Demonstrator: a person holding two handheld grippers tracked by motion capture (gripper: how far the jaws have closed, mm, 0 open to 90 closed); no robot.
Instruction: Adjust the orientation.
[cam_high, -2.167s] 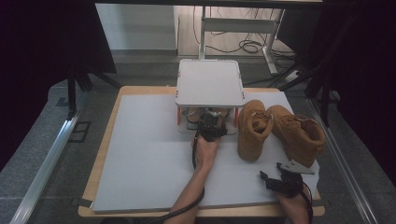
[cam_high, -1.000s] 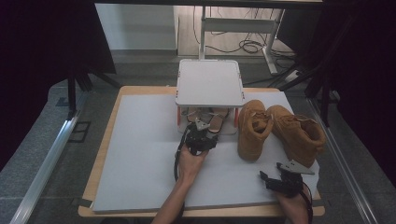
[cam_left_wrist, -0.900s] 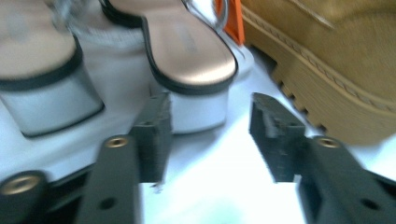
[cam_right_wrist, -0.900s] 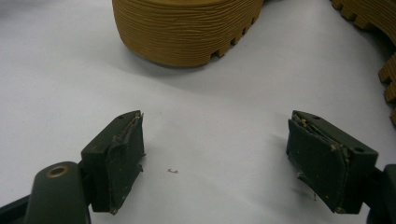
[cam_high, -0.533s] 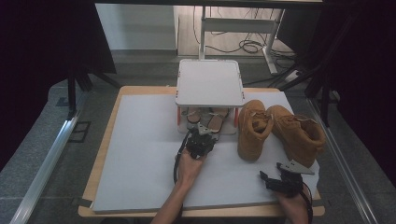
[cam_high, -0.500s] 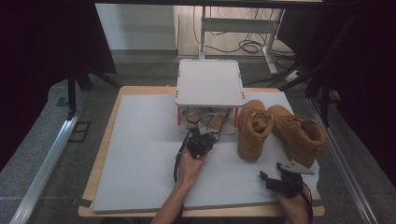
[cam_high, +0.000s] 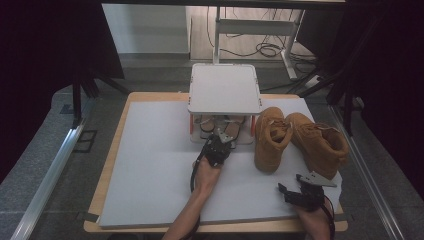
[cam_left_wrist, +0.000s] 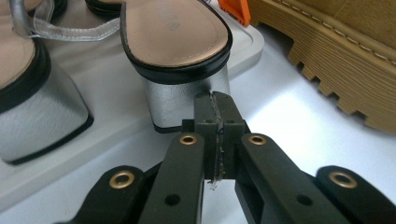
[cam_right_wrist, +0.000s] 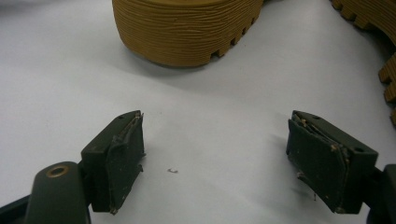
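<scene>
Sandal toes hidden under white shelf (cam_high: 224, 89); room beyond dark, cables on floor. White mat (cam_high: 150, 165) on wooden table. Left gripper (cam_left_wrist: 215, 105) jaws have just closed, pressed together, holding nothing, tips just short of silver block heel of sandal (cam_left_wrist: 175, 39) on shelf's lower tray. Right gripper (cam_right_wrist: 219, 154) wide open, empty, near tan boot (cam_right_wrist: 187, 28).
</scene>
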